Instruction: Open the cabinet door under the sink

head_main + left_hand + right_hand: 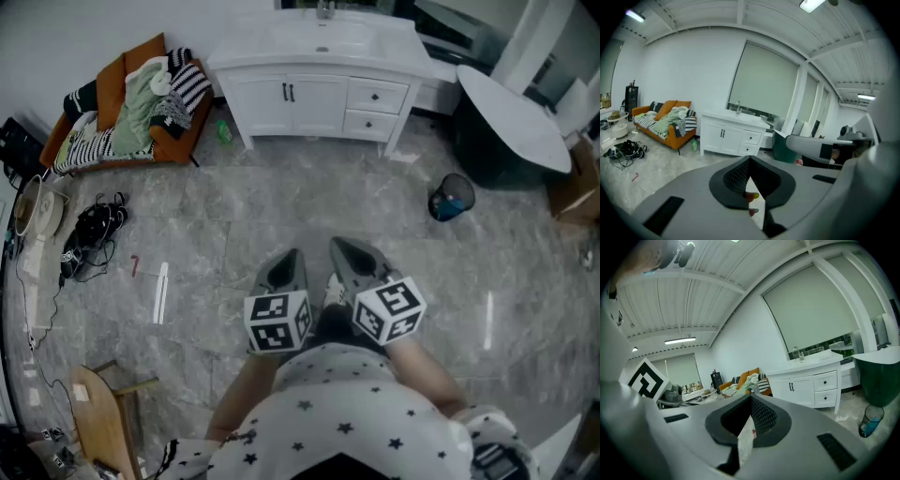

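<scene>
Cabinet doors under the sink, upper centre of the head view: both leaves sit flush in the white vanity, and their dark handles stand side by side, untouched. The opening has not yet begun. A broad stretch of grey floor separates the vanity from the two grippers at lower centre, close to the person's body. Left gripper: jaws together, nothing between them. Right gripper: likewise closed and empty. Judged still to do — approach, part one gripper's jaws, take a handle, swing the door outward. Orange sofa at upper left, bin at right.
</scene>
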Demonstrator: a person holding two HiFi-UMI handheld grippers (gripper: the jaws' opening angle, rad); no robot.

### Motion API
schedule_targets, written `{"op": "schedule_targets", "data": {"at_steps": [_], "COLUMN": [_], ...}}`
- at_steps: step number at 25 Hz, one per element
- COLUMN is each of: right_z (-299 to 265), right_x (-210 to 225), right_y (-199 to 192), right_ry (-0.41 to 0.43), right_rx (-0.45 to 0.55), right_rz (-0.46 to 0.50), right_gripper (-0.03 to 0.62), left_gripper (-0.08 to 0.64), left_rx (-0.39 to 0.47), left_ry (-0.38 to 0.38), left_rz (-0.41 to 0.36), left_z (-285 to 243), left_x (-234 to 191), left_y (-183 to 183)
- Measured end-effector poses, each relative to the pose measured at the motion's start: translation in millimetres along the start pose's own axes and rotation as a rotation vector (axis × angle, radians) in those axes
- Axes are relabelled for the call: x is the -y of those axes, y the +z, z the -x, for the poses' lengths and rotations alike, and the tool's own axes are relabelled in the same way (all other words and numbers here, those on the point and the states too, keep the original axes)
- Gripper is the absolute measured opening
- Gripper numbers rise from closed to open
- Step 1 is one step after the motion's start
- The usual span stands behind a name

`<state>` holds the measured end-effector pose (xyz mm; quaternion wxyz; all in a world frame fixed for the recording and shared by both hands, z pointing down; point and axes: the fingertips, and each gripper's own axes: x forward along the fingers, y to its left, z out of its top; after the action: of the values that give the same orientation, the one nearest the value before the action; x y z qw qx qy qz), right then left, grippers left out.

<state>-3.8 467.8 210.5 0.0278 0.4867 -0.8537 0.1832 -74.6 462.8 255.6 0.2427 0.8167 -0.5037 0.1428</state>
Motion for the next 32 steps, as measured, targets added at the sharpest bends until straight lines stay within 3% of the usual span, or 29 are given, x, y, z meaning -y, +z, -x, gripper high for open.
{"op": "schedule_targets", "data": {"at_steps": [7,22,32], "right_z": [12,11,-26], "right_x": [-21,-61,-40], "right_y": [-2,-11,-2], "right_ry": [0.009,0.055,0.090], "right_rx": [0.011,0.013,0.000], "right_rz": [0.023,0.029,0.027], "right_gripper": [-0.009,-0.008,-0.008], "left_gripper": [0.003,0.003,0.003], "left_rx": [0.020,0.057,0.067], "left_ry": [-0.016,0.008,0.020], "left_rz": [-0.034,-0.023,-0.008], "left_z": [23,45,9], "left_x": [8,-16,-30], "left_y": [-4,0,18]}}
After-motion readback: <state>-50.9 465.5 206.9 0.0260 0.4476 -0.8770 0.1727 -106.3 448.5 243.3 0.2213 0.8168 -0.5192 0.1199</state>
